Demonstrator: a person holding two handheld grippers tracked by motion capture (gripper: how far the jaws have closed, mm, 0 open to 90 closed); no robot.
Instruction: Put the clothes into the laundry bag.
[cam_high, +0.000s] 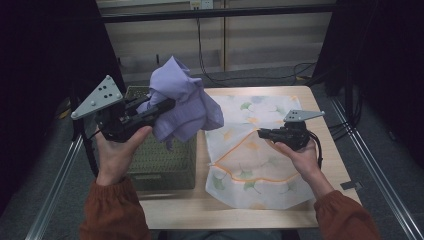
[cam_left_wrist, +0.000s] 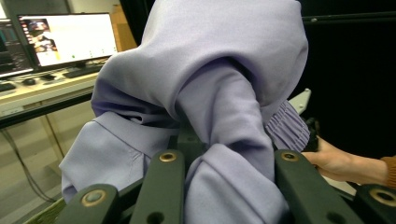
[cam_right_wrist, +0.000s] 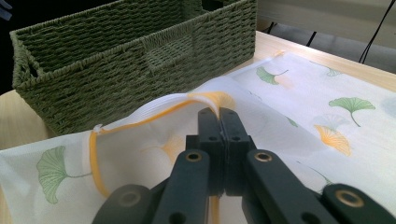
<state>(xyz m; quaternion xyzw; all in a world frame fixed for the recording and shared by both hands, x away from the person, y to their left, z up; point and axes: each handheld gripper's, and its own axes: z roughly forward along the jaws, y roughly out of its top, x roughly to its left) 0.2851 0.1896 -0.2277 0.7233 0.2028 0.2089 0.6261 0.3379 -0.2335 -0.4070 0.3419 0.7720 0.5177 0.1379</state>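
A lilac garment (cam_high: 182, 100) hangs bunched in the air above the green woven basket (cam_high: 165, 165), with my left gripper (cam_high: 167, 106) shut on a fold of it. In the left gripper view the lilac garment (cam_left_wrist: 219, 93) bulges up between the two black jaws. A white mesh bag (cam_high: 255, 150) printed with ginkgo leaves and edged in orange lies flat on the table. My right gripper (cam_high: 261, 133) is shut on the bag's orange-trimmed opening edge; in the right gripper view the jaws meet on the mesh bag (cam_right_wrist: 154, 135) and lift that edge a little.
The wooden table (cam_high: 200, 205) carries the basket at the left and the bag at the middle and right. The green basket (cam_right_wrist: 116, 51) stands just beyond the bag's opening. Metal rails run along both table sides. A monitor (cam_left_wrist: 70, 37) sits on a desk beyond.
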